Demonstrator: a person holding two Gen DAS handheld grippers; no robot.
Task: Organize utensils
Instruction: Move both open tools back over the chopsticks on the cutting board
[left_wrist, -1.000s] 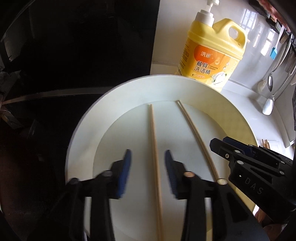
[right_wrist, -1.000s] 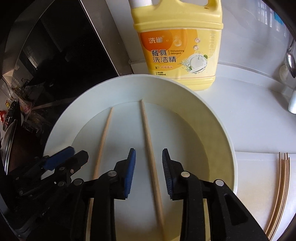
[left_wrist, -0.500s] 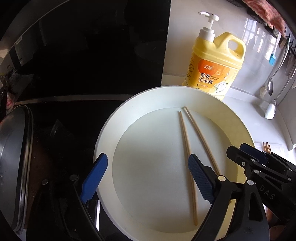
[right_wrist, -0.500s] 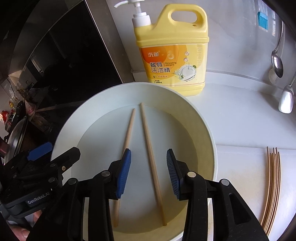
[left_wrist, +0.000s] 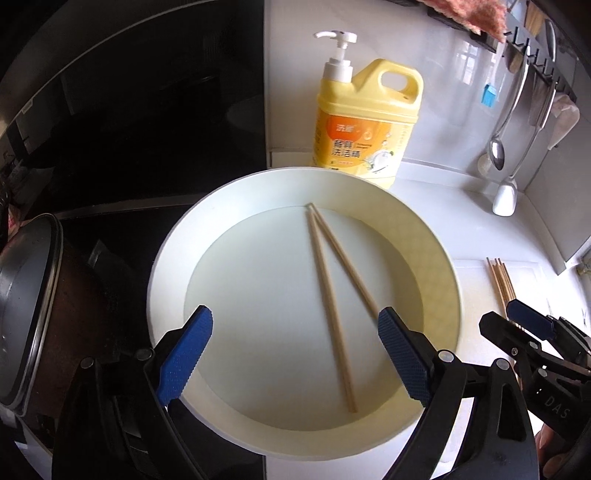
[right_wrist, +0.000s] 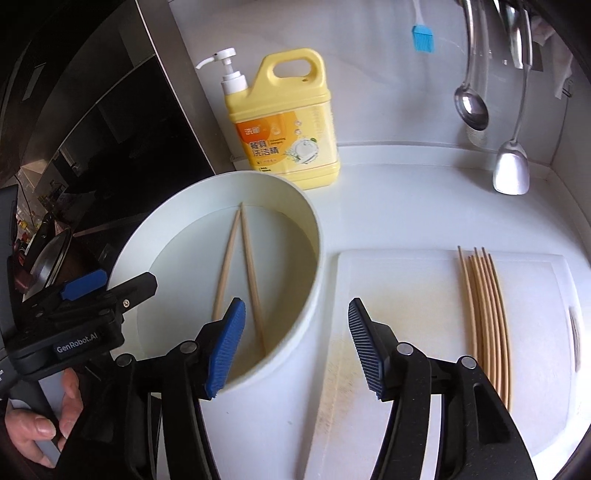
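chopsticks (left_wrist: 328, 291), two of them, lie loose in the white bowl (left_wrist: 166, 258), far tips touching and near ends spread into a narrow v. in the right wrist view the same pair (right_wrist: 236, 266) sits in the bowl (right_wrist: 314, 236) with nothing gripping it.

left gripper (left_wrist: 295, 354) hovers over the near part of the bowl, jaws wide apart, nothing between the blue pads (left_wrist: 184, 354); the right pad covers the near end of one stick in the picture, but i cannot tell any contact there. seen from the right wrist, the left gripper (right_wrist: 110, 284) is over the bowl's left rim, and a hand (right_wrist: 40, 417) holds its grip.

right gripper (right_wrist: 295, 347) straddles the bowl's right rim, its left pad above the bowl's inside and its right pad above the cutting board (right_wrist: 406, 280). its jaws are opening and hold nothing. from the left wrist it (left_wrist: 517, 321) shows at the right, beyond the bowl's rim.

bundle (right_wrist: 487, 317) of more chopsticks lies side by side on the board, well apart from the bowl; in the left view its far ends (left_wrist: 500, 280) show just beyond the right gripper.

yellow detergent jug (right_wrist: 284, 125) with a white pump stands upright behind the bowl, near the wall. ladle (right_wrist: 472, 103), spatula (right_wrist: 511, 170) and blue brush (right_wrist: 423, 37) hang on the wall at the right. dark cooktop (left_wrist: 129, 129) lies left of the bowl, with a pot lid (left_wrist: 26, 295) at the left edge.
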